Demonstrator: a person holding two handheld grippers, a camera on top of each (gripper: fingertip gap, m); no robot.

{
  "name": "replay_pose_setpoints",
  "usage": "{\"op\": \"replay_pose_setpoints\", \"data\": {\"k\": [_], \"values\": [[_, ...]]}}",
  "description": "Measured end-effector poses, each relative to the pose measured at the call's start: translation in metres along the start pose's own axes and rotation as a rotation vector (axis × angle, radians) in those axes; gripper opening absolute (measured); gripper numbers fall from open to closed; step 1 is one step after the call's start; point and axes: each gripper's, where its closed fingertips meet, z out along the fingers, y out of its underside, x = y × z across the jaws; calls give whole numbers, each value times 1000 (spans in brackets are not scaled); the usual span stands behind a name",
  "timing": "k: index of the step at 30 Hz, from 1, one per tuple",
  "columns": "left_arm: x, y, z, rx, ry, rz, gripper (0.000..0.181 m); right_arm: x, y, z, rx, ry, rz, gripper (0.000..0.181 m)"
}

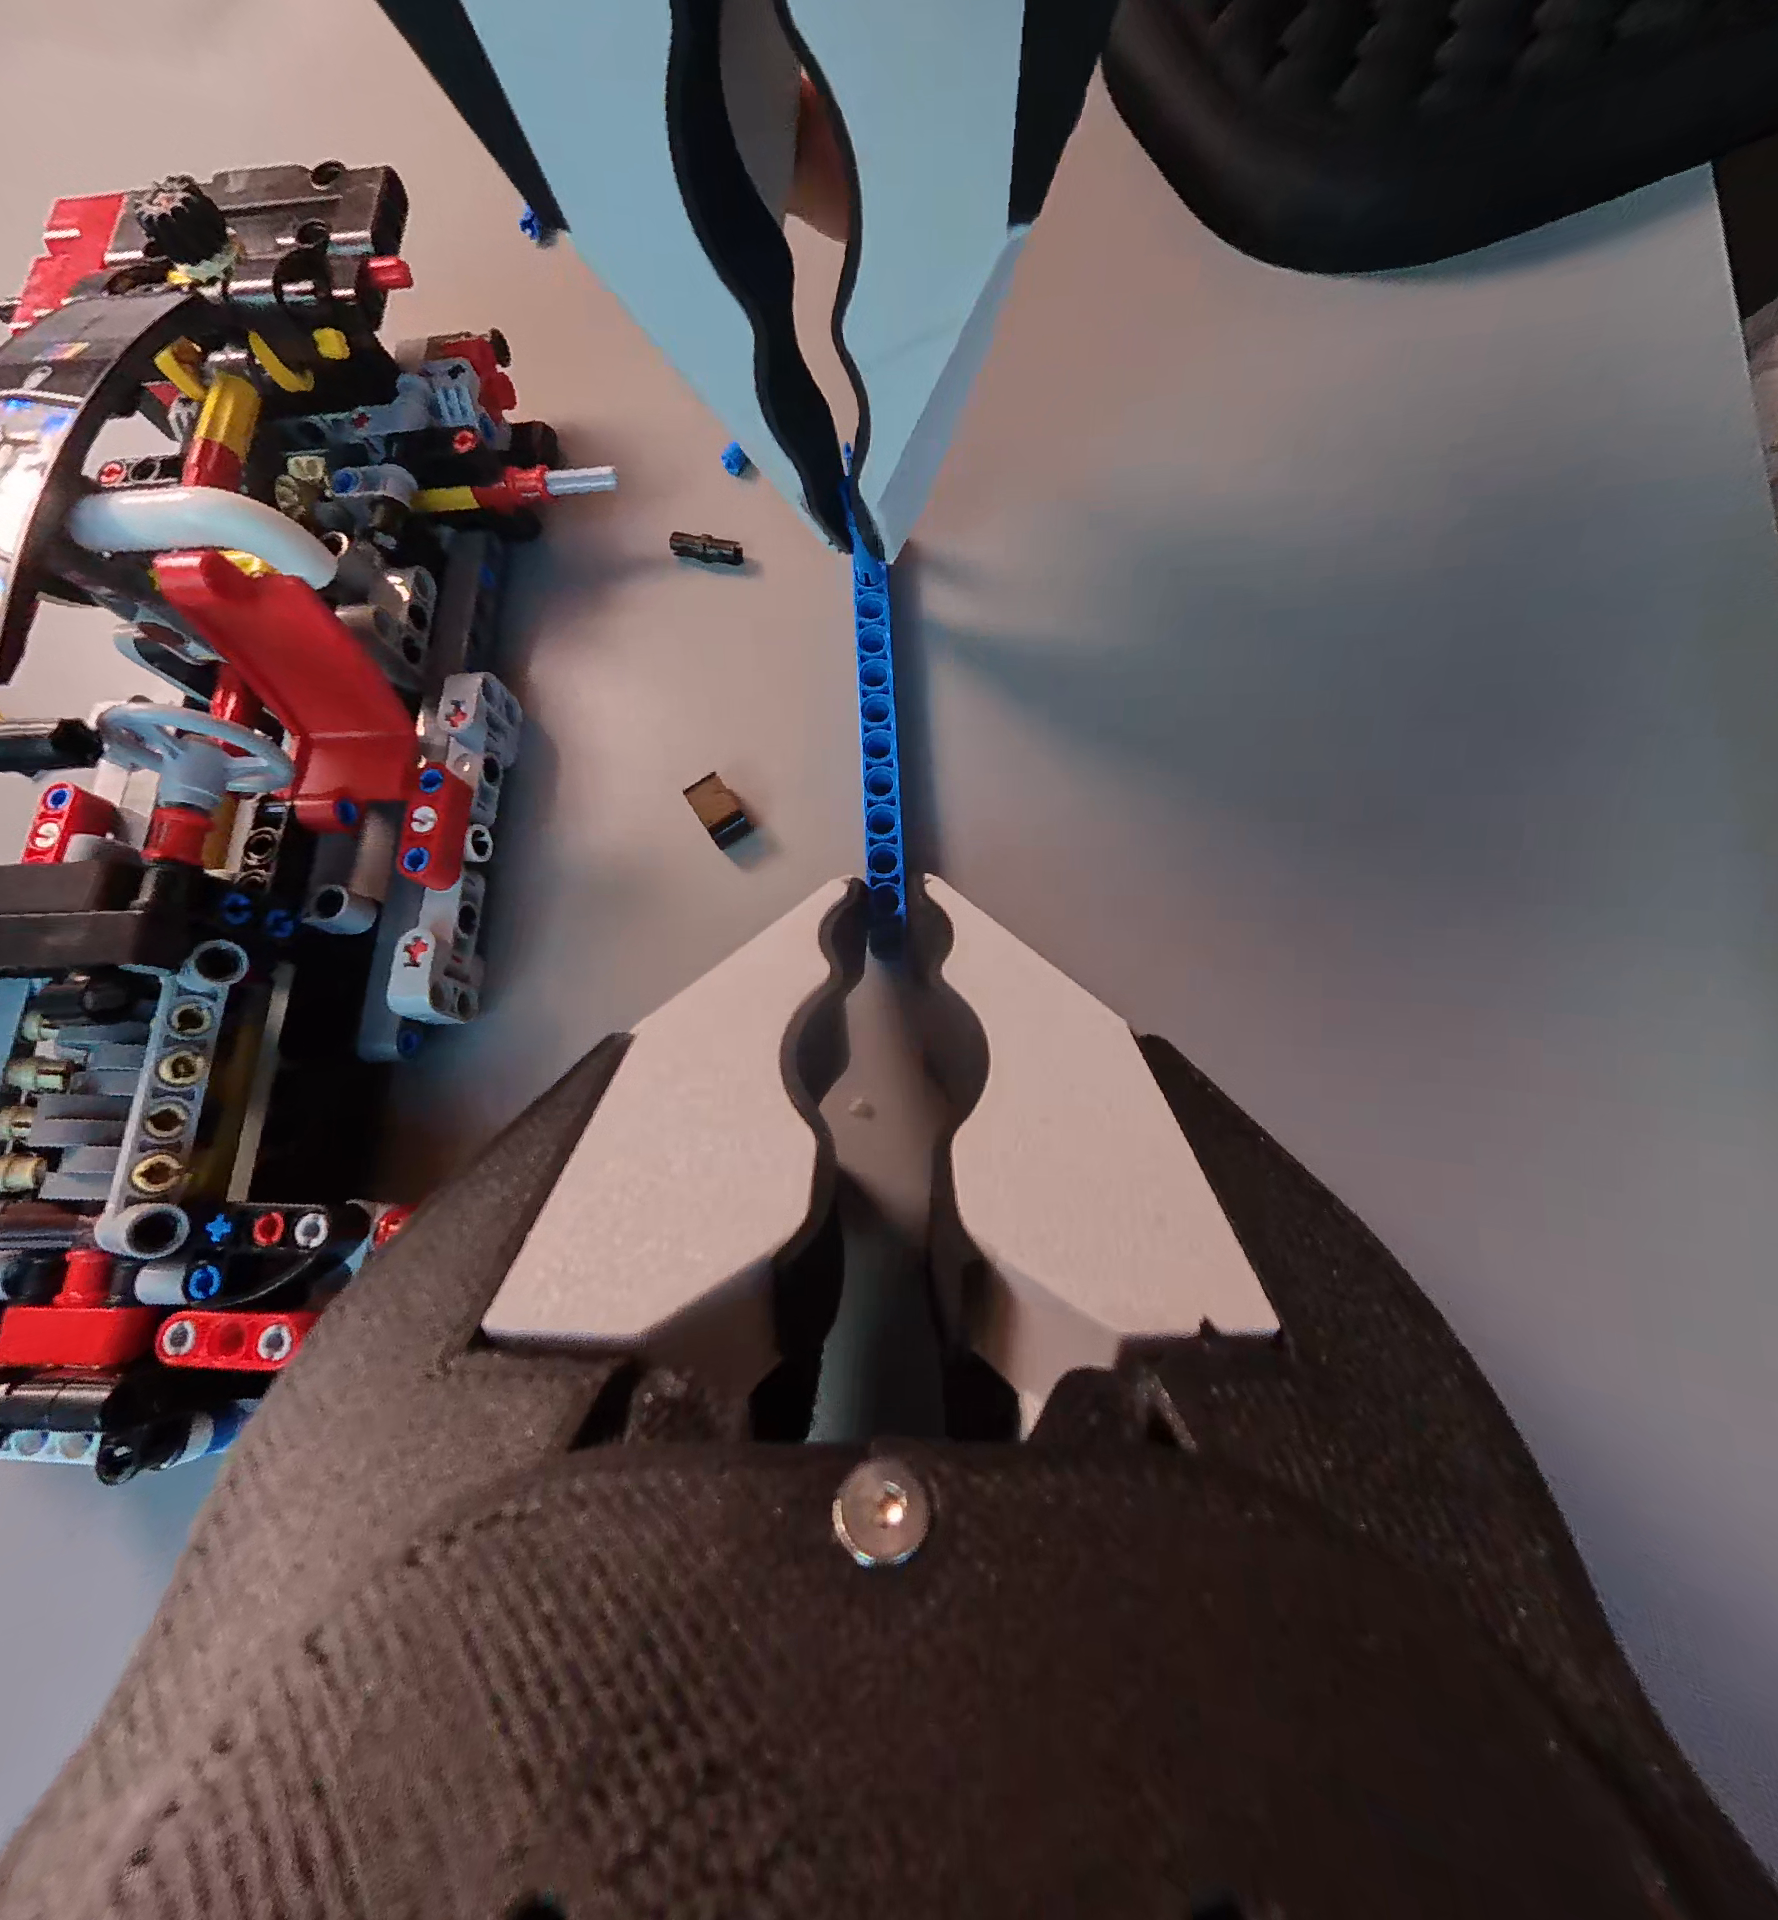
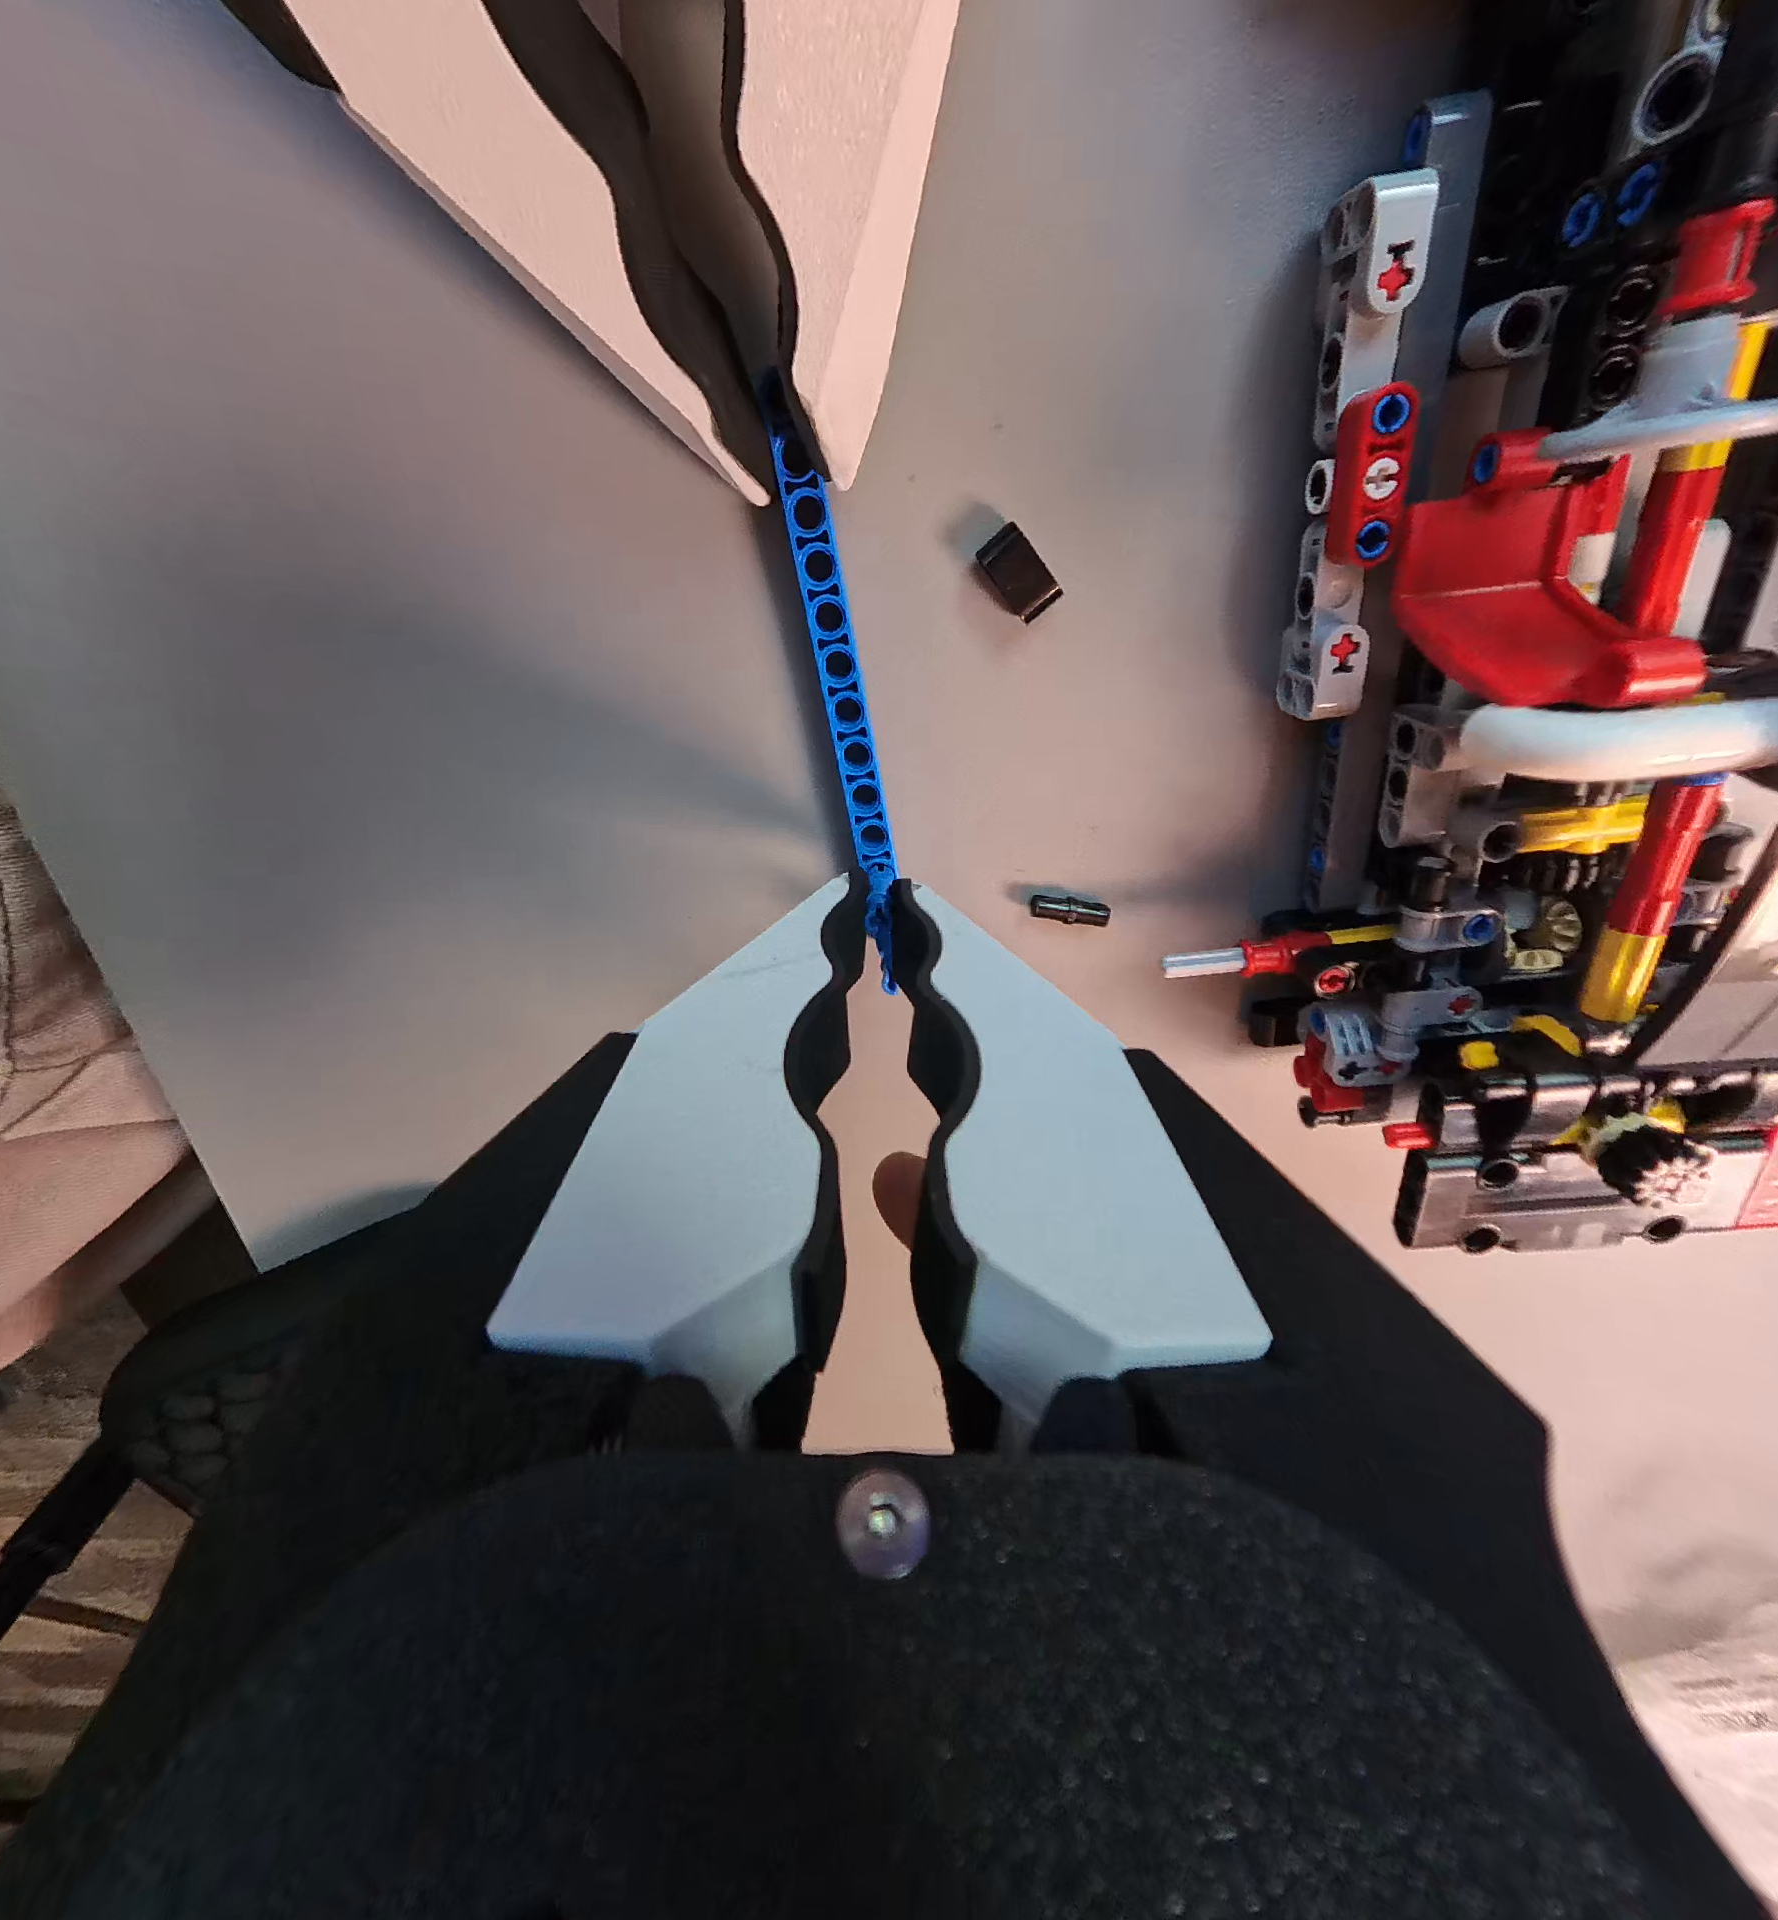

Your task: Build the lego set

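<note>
A long blue beam with holes (image 1: 880,717) is held between both grippers above the white table (image 1: 1332,727). My left gripper (image 1: 887,902) is shut on its near end. My right gripper (image 2: 872,902) is shut on its other end, where a small blue pin sits in the beam; it also shows at the top of the left wrist view (image 1: 857,530). The left gripper appears at the top of the right wrist view (image 2: 797,457), and the beam (image 2: 835,665) spans between the two. The partly built red, black and grey model (image 1: 189,727) lies to the left, and at the right in the right wrist view (image 2: 1571,675).
A short black pin (image 1: 706,547) and a small black sloped piece (image 1: 721,810) lie on the table between beam and model. Two small blue pins (image 1: 734,457) lie farther off. A black chair (image 1: 1436,125) stands beyond the table edge. The table edge runs at right.
</note>
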Motion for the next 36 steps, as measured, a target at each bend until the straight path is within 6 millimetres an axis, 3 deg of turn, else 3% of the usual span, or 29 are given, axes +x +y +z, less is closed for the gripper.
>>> {"op": "replay_pose_setpoints", "data": {"k": [25, 36], "values": [[-1, 0, 0, -16, -34, -5, 5, 5, -2, 1, 115, 21, 118, 2], [-1, 1, 0, -20, -45, -5, 5, 6, -1, 1, 107, 63, 79, 2]]}}
